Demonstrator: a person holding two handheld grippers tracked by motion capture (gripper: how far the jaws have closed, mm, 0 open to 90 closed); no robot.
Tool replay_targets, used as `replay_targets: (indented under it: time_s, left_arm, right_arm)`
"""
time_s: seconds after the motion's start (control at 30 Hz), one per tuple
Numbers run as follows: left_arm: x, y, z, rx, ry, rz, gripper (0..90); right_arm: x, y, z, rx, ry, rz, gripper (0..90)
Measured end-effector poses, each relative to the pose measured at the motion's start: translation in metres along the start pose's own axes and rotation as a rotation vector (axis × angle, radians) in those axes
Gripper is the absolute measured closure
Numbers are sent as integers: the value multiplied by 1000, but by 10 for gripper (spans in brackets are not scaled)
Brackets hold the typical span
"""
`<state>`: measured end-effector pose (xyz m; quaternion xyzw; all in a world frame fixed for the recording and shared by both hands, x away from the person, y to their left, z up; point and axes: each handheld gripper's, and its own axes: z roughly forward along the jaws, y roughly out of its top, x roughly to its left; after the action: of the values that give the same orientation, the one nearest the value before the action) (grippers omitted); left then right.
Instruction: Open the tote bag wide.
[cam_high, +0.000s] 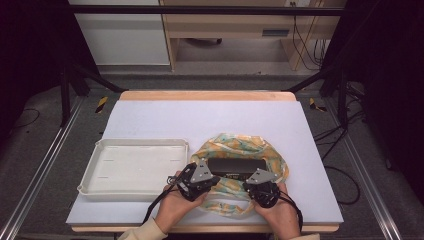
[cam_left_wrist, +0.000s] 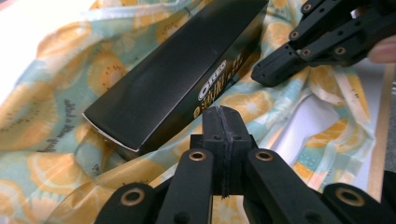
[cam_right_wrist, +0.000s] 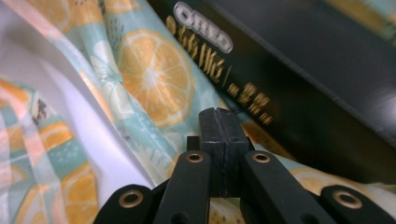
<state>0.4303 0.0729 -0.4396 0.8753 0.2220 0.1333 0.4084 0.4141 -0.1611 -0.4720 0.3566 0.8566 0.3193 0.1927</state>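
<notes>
Flat black cardboard biscuit box (cam_high: 236, 165) resting on a crumpled orange-slice-printed cloth (cam_high: 272, 150) at the near middle of the white worktop (cam_high: 210, 120), long axis running left to right. Left hand-held gripper (cam_high: 209, 178) just near of the box's left end, jaws pressed together, pinching nothing. Right hand-held gripper (cam_high: 248, 186) just near of the right end, likewise pressed together and empty. About equally close, both pointing far toward the box. Empty white plastic tray (cam_high: 100, 172) lying to the left, apart from the cloth. Loose folds bunched along the near edge, likely in the way.
</notes>
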Motion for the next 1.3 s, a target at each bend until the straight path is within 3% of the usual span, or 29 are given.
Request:
replay_targets:
  time_s: [0.27,0.4,0.47,0.6,0.73,0.77,0.9,1.0,1.3]
  left_arm:
    - [-9,-7,18,62,54,20,900]
    - [-11,-13,27,105,49,23,900]
    - [-12,-13,29,121,52,40,900]
    - [-11,-14,30,123,46,37,900]
    - [-11,-15,31,131,46,42,900]
    - [-11,-16,31,134,47,43,900]
    - [-10,-17,32,132,39,34,900]
    - [-9,-17,32,136,37,31,900]
    - [-10,-18,33,138,33,32,900]
  right_arm:
    - [2,-2,1,21,25,-19,900]
    - [2,-2,1,17,27,-16,900]
    - [1,-2,-2,5,31,-15,900]
    - [-7,-3,-16,-56,22,2,900]
    - [-23,-2,-39,-154,-39,37,900]
    - [-32,-1,-46,-195,-77,48,900]
    - [-60,3,-56,-274,-180,102,900]
    - [-77,5,-46,-255,-197,118,900]
    - [-107,1,-2,-147,-171,161,900]
